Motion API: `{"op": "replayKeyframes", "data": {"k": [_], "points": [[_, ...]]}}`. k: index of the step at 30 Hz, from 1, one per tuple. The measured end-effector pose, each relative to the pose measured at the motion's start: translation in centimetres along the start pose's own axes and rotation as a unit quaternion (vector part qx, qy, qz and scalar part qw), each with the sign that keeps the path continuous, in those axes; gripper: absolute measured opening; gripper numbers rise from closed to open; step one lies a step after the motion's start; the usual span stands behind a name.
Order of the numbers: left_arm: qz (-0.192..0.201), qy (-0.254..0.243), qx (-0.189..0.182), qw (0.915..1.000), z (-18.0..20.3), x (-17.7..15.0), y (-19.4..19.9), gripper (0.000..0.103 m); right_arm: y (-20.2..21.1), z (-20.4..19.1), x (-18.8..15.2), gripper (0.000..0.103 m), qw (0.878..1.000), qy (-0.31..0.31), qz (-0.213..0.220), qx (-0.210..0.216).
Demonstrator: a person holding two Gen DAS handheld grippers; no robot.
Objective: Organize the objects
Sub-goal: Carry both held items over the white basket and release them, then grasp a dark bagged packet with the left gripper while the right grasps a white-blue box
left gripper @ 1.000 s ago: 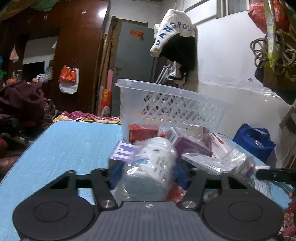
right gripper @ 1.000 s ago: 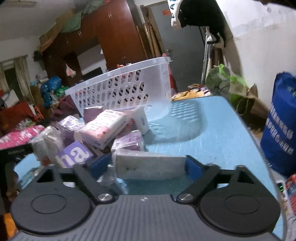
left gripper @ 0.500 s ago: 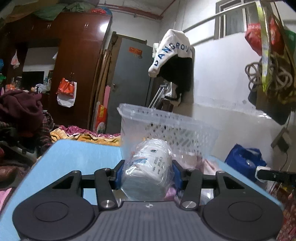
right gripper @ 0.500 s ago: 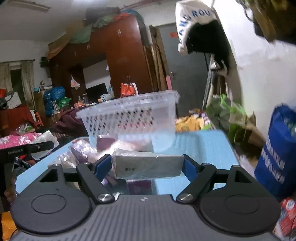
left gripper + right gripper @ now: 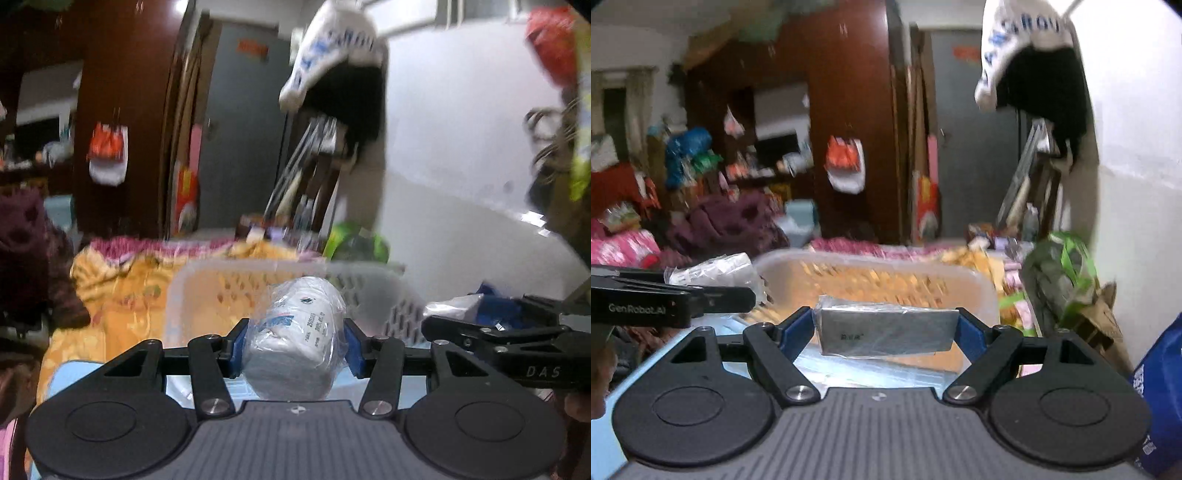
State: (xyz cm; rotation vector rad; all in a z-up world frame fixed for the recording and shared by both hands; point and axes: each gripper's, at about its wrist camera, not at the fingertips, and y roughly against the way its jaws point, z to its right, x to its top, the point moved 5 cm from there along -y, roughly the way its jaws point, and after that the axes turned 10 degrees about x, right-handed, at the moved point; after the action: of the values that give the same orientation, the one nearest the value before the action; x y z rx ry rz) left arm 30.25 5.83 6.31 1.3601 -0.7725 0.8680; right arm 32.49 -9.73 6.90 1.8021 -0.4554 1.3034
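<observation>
My left gripper (image 5: 293,349) is shut on a white roll in clear plastic wrap (image 5: 295,332) and holds it in the air over the near rim of a clear plastic basket (image 5: 207,280). My right gripper (image 5: 886,334) is shut on a flat grey plastic-wrapped box (image 5: 886,332) and holds it above the same basket (image 5: 979,291). The right gripper with its box shows at the right of the left wrist view (image 5: 491,332). The left gripper and its roll show at the left of the right wrist view (image 5: 720,295). Both views are motion-blurred.
The blue table (image 5: 605,443) lies below. Behind the basket are yellow and pink fabrics (image 5: 122,284), a green bag (image 5: 1060,273), a dark wardrobe (image 5: 849,110), a grey door (image 5: 243,122) and a white wall (image 5: 461,166). A blue bag (image 5: 1160,406) stands at right.
Both grippers have lifted their objects higher and moved forward over the basket. The pile of packages on the table has dropped out of view.
</observation>
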Motion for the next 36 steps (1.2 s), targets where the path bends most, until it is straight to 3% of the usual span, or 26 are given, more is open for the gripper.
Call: {"op": "replayKeyframes", "data": {"k": [4, 5, 6, 7, 10, 12, 15, 18, 20, 23, 29, 32, 34, 36], "points": [[-0.033, 0.005, 0.005, 0.9994, -0.5, -0.7, -3.2, 0.057, -2.0, -0.4, -0.7, 0.085, 1.000, 0.018, -0.014, -0.007], [-0.032, 0.011, 0.003, 0.9994, -0.8, -0.9, -3.4, 0.061, -2.0, -0.5, -0.8, 0.086, 1.000, 0.020, -0.013, -0.008], [-0.029, 0.014, 0.000, 0.9995, -1.0, -1.1, -3.4, 0.076, -2.0, -0.6, -0.9, 0.096, 1.000, 0.023, -0.009, -0.009], [-0.022, 0.013, 0.000, 0.9997, -1.1, -1.2, -3.1, 0.088, -1.5, -0.6, -1.1, 0.100, 1.000, 0.025, -0.006, -0.010], [0.020, 0.003, 0.021, 0.9996, -1.4, -1.7, -0.5, 0.089, 1.6, -0.5, -1.3, 0.103, 0.999, 0.028, 0.025, -0.007], [0.047, 0.005, 0.010, 0.9988, -1.2, -2.2, 1.6, 0.091, 3.3, -0.6, -1.8, 0.103, 0.999, 0.017, 0.048, 0.017], [0.057, 0.000, -0.011, 0.9983, -0.8, -5.1, 5.1, 0.091, 6.1, -0.4, -5.0, 0.103, 0.998, -0.039, 0.050, 0.030], [0.086, -0.035, -0.012, 0.9956, -0.8, -10.5, 9.5, 0.092, 9.3, -1.1, -11.1, 0.103, 0.994, -0.063, 0.041, 0.074], [0.095, -0.027, -0.003, 0.9951, -1.1, -13.9, 11.6, 0.092, 11.5, -1.7, -15.2, 0.103, 0.993, -0.070, 0.057, 0.079], [0.088, -0.002, -0.032, 0.9956, -1.0, -17.1, 13.0, 0.092, 12.9, -2.9, -19.5, 0.103, 0.994, -0.059, 0.059, 0.076], [0.073, -0.032, -0.027, 0.9965, 0.9, -18.9, 11.0, 0.087, 11.1, -4.5, -19.9, 0.099, 0.996, -0.006, 0.034, 0.083], [0.073, -0.043, -0.030, 0.9959, 1.2, -19.5, 10.8, 0.076, 10.4, -4.7, -20.5, 0.087, 0.995, -0.006, 0.011, 0.099], [0.079, -0.040, -0.025, 0.9958, 0.9, -19.8, 11.0, 0.060, 10.6, -4.9, -20.7, 0.085, 0.995, 0.004, 0.014, 0.095], [0.093, -0.033, -0.016, 0.9950, 0.5, -19.6, 11.2, 0.056, 11.0, -5.0, -20.8, 0.084, 0.995, 0.010, 0.017, 0.098]]}}
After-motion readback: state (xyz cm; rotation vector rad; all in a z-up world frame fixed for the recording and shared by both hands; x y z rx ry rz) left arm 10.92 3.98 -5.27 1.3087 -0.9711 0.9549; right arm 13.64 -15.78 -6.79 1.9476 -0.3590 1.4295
